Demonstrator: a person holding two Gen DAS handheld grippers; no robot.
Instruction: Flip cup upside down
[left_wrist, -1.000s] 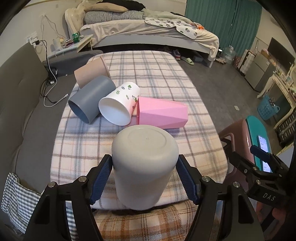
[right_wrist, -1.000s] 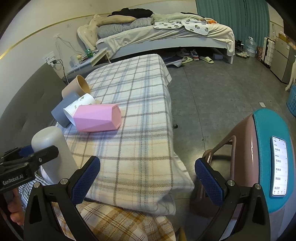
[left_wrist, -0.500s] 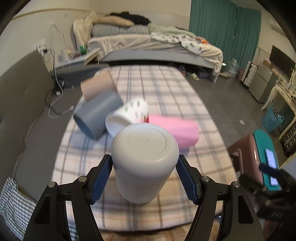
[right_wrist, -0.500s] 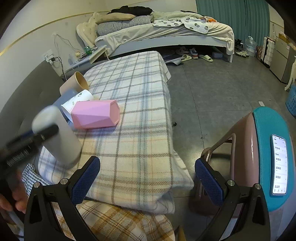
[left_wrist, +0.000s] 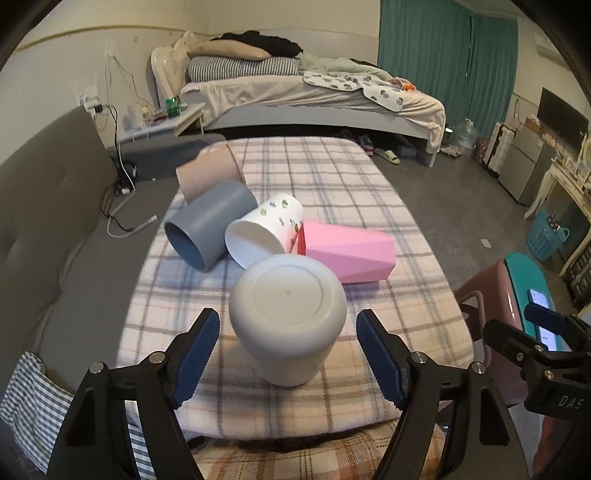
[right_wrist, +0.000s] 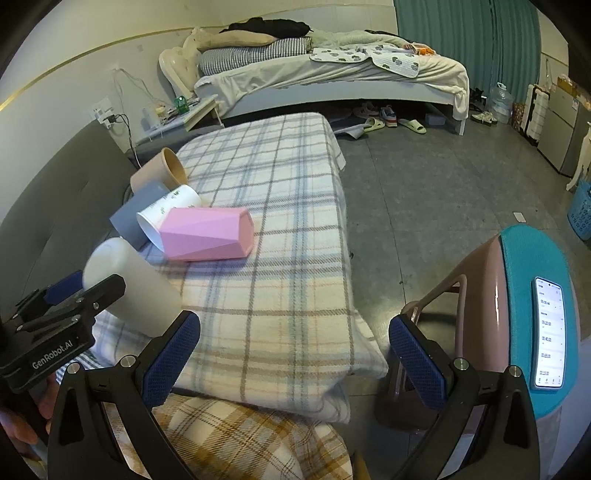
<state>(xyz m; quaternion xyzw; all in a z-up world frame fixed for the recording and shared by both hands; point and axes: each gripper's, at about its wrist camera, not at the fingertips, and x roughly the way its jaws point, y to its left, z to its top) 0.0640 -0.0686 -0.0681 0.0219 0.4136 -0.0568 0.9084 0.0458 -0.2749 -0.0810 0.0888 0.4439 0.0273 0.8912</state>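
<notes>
Messy bed (left_wrist: 303, 92) along the far wall, teal curtains (left_wrist: 447, 62) off to the right, grey floor (right_wrist: 424, 192), plaid blanket (right_wrist: 280, 236) straight ahead.

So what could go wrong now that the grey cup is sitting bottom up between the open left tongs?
1. The grey cup stands upside down on a soft plaid blanket and looks slightly tilted, so it might topple.
2. The left tongs are open with pads close on both sides; pulling back crookedly could clip the cup.
3. The pink cup lies just behind it, so a nudge forward could knock them together.
</notes>
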